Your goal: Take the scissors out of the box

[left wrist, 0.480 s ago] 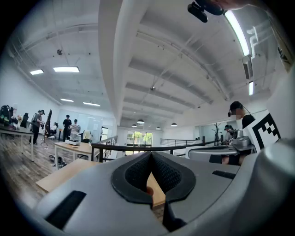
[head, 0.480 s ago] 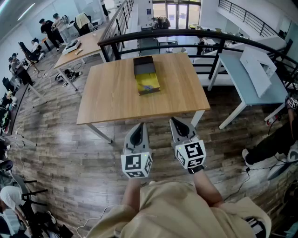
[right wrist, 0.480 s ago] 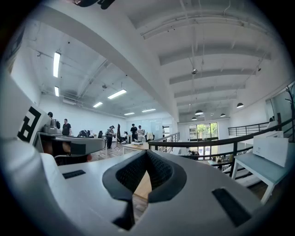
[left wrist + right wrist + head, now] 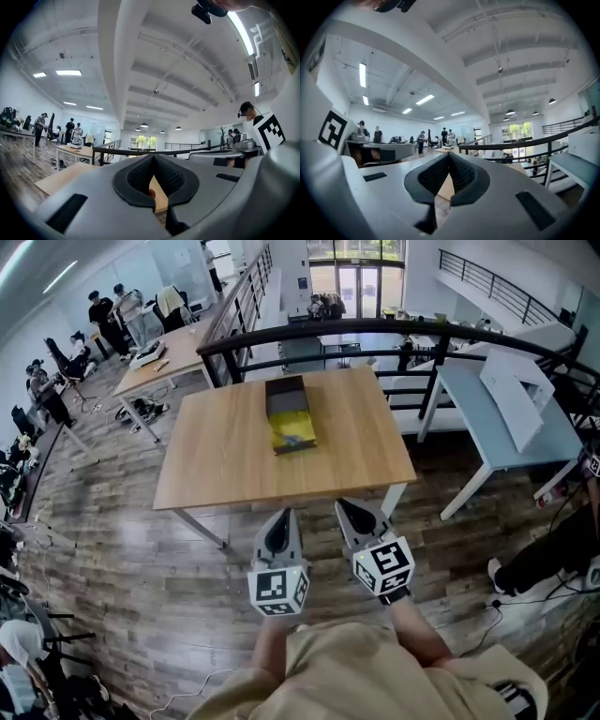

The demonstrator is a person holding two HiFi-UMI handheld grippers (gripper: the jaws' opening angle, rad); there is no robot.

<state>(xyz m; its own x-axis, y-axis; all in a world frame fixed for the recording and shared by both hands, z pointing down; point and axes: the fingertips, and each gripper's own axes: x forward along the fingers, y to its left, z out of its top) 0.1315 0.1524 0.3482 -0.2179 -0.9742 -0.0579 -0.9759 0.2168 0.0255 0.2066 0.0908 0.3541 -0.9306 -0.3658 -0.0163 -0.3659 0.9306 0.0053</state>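
Left gripper (image 4: 281,519), right gripper (image 4: 354,512): jaws pinched together, empty, short of the table (image 4: 225,456). Scissors not made out in the open box (image 4: 287,395). Likely light, stiff, slick; best taken by the handles.

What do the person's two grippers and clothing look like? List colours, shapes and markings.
Both the left gripper and right gripper are light grey, tapered shells with black textured pads. Each carries a white cube printed with black square markers. The person wears a beige top.
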